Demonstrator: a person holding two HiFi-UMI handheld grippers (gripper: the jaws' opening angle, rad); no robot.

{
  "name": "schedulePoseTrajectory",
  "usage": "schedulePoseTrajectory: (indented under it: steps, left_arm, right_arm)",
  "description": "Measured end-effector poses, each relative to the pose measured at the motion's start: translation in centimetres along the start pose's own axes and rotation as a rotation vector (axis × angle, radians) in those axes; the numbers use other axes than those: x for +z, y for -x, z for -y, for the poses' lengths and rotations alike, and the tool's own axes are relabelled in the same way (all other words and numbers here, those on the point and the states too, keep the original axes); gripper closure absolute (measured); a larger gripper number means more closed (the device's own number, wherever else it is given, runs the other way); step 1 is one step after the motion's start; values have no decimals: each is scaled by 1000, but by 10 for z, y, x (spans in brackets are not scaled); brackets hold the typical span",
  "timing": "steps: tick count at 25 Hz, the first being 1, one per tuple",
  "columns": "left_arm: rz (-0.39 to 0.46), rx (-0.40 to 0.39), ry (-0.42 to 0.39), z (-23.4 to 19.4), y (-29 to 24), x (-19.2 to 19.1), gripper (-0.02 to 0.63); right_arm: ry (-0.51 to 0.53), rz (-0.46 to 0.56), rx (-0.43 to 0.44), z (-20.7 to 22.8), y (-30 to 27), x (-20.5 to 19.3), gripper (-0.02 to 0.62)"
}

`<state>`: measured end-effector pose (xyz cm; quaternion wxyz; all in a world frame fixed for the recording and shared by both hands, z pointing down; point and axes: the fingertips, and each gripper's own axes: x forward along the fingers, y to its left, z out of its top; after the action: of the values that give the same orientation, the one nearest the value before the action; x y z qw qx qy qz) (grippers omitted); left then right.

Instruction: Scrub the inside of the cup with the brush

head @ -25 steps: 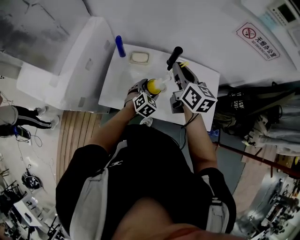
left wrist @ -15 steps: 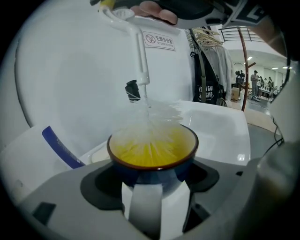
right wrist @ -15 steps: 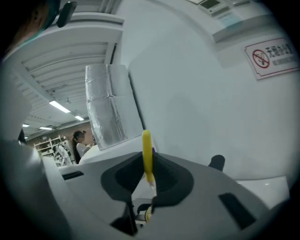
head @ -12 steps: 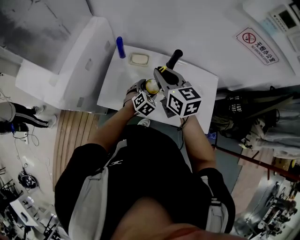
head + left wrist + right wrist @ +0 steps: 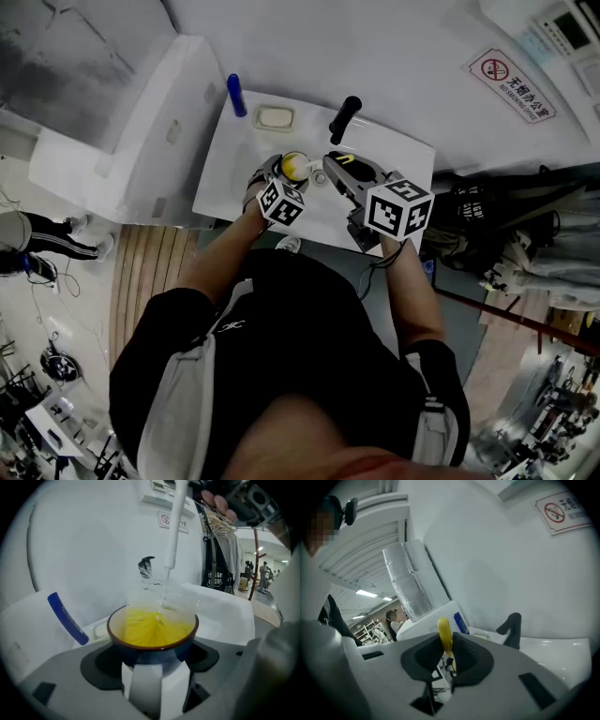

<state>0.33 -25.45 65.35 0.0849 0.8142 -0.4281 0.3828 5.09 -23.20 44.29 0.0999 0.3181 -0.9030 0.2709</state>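
Washbasin (image 5: 225, 183) with black faucet (image 5: 344, 114) lies under cup (image 5: 294, 167), no-smoking sign (image 5: 511, 82) on wall (image 5: 375, 47).

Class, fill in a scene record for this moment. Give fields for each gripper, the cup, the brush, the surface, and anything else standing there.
left gripper: shut on the cup
cup: blue outside, yellow inside, brown rim, opening up
right gripper: shut on the brush by its yellow handle
brush: white stem comes down from above, with clear bristles at the cup's far rim
surface: white basin
also there: black tap, soap dish, blue stick, all along the back
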Motion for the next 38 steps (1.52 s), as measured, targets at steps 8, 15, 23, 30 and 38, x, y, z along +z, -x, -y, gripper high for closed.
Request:
schedulePoseTrajectory:
  steps: [8,15,23,30,38]
  left_arm:
    - [109,55,22,-16,11,16,227]
    - [151,41,-70,-3,19,21,227]
    - [137,-29,-232,32,19,14,227]
    - [99,-82,-224,40,16,7,225]
    - [71,-99,-37,20,12,1,225]
  right_arm:
    - [-234,2,-73,65,27,-2,540]
    - [-448,108,-197,131,18,9,540]
    - [-400,143,-274,140,-20,34,541]
    - [-221,118,-141,83,-63,55,540]
    - [-41,77,77,3,-59,54,537]
